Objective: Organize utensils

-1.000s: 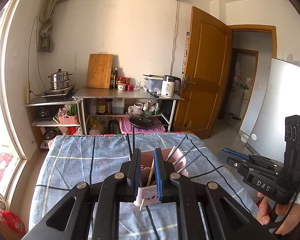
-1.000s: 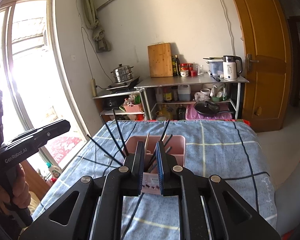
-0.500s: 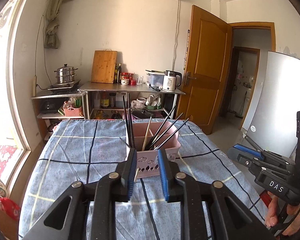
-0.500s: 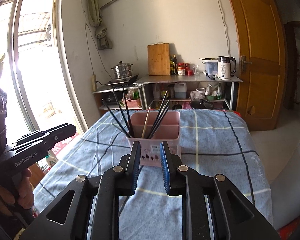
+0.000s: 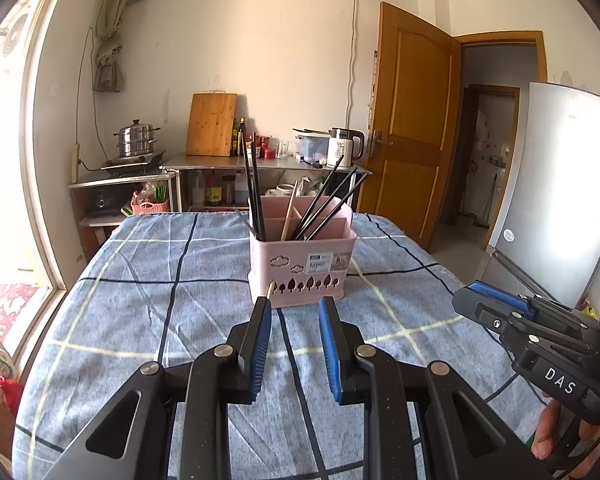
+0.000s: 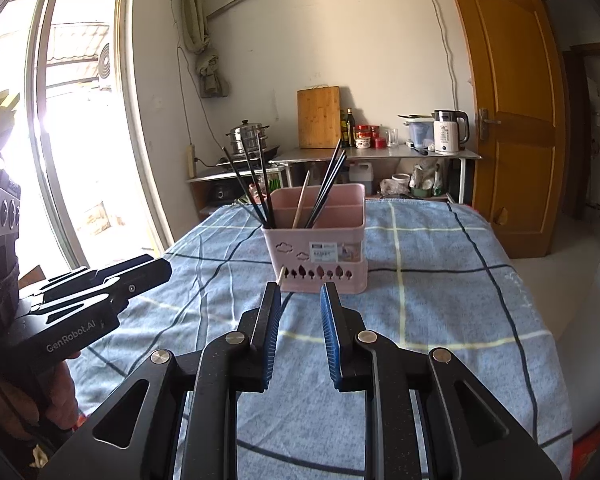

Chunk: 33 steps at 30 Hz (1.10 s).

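Note:
A pink utensil basket (image 5: 302,264) stands upright on the blue checked tablecloth (image 5: 140,300). It holds several black chopsticks (image 5: 256,196) and one wooden chopstick (image 5: 289,212) whose tip pokes out of a hole low in the front wall. It also shows in the right wrist view (image 6: 320,252). My left gripper (image 5: 294,308) is open and empty, just short of the basket's front. My right gripper (image 6: 300,294) is open and empty, also just in front of the basket. Each gripper shows in the other's view, the right one (image 5: 520,320) and the left one (image 6: 100,284).
A metal shelf unit (image 5: 260,164) behind the table holds a steamer pot (image 5: 136,140), a cutting board (image 5: 212,124), bottles and a white kettle (image 5: 342,146). A wooden door (image 5: 412,120) stands open at the right, next to a fridge (image 5: 560,184). A window (image 6: 80,140) is at the left.
Both grippers have pulled back from the basket and dropped lower, so the basket now stands clear in front of the fingers. The jaws have opened a little wider.

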Tool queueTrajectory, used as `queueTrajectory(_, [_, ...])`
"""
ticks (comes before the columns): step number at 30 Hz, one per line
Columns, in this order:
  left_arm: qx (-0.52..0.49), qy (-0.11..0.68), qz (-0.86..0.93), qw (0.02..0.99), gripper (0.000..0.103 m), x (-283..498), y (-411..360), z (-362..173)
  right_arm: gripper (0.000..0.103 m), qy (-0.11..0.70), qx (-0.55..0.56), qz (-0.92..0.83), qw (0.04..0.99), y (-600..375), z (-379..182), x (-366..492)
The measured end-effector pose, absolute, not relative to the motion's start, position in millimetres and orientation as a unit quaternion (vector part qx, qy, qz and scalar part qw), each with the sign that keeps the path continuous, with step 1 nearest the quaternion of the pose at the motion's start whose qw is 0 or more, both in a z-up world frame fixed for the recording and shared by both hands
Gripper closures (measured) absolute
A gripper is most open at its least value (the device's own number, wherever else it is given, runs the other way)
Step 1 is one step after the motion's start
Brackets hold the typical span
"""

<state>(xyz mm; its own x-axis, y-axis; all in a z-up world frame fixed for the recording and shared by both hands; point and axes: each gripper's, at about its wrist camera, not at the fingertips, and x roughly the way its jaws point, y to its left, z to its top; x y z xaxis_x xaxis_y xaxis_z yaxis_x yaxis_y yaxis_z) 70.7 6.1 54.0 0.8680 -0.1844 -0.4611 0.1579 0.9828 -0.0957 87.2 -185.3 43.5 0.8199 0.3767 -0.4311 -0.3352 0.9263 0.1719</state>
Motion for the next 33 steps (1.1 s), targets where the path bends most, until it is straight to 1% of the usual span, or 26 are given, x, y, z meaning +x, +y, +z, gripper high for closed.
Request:
queueTrajectory(4, [-0.023, 0.231, -0.081, 0.969, 0.079, 61, 5, 41, 0.082, 0.237, 0.041, 0.181, 0.954, -185, 29, 77])
queueTrajectory(11, [-0.034, 0.25, -0.074, 0.965, 0.079, 57, 12, 20, 0.082, 0.241, 0.032, 0.168, 0.955, -189, 14, 70])
queueTrajectory(33, [-0.034, 0.252, -0.078, 0.964, 0.079, 56, 12, 17, 0.082, 0.241, 0.028, 0.159, 0.957, -192, 15, 66])
